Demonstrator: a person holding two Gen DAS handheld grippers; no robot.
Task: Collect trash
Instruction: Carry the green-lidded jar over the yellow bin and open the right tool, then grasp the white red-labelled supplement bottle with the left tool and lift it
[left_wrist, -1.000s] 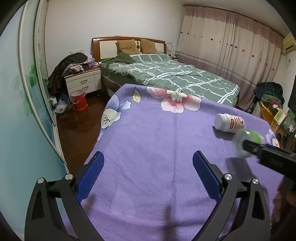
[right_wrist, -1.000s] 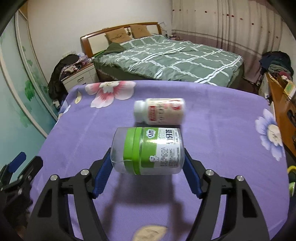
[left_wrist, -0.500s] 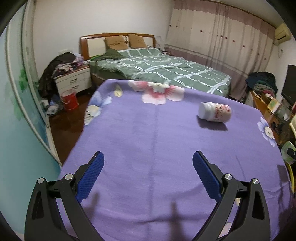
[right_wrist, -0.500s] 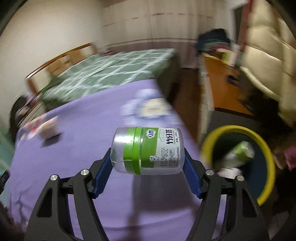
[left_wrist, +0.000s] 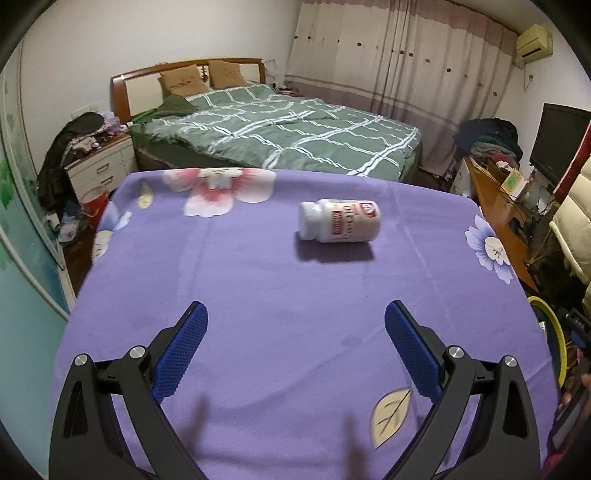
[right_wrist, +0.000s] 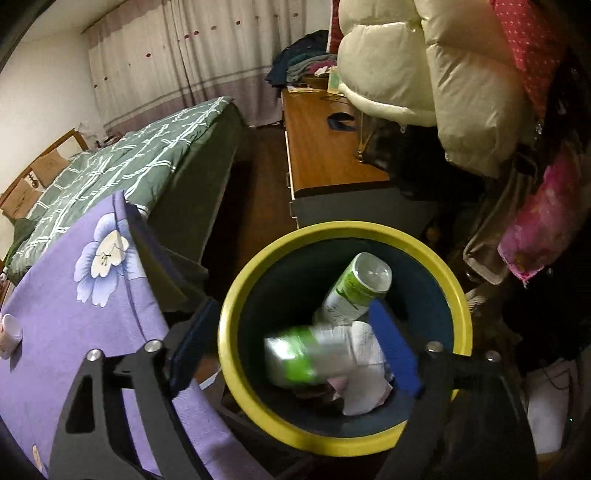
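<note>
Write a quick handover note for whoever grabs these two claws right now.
Right claw: jaws just opened over the yellow-rimmed bin; the green-label jar has left them and is blurred inside it.
Left claw: open, empty, above the purple cloth.
In the bin: a green bottle, crumpled paper.
Left: the white bottle lying on the cloth.

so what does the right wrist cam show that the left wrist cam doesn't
Only the right wrist view shows inside the yellow-rimmed bin: a blurred green-labelled jar dropping in as the right gripper has just been opening, plus a green can and crumpled paper. Only the left wrist view shows the open, empty left gripper. Both show the white bottle, purple floral cloth and the bed.
</note>
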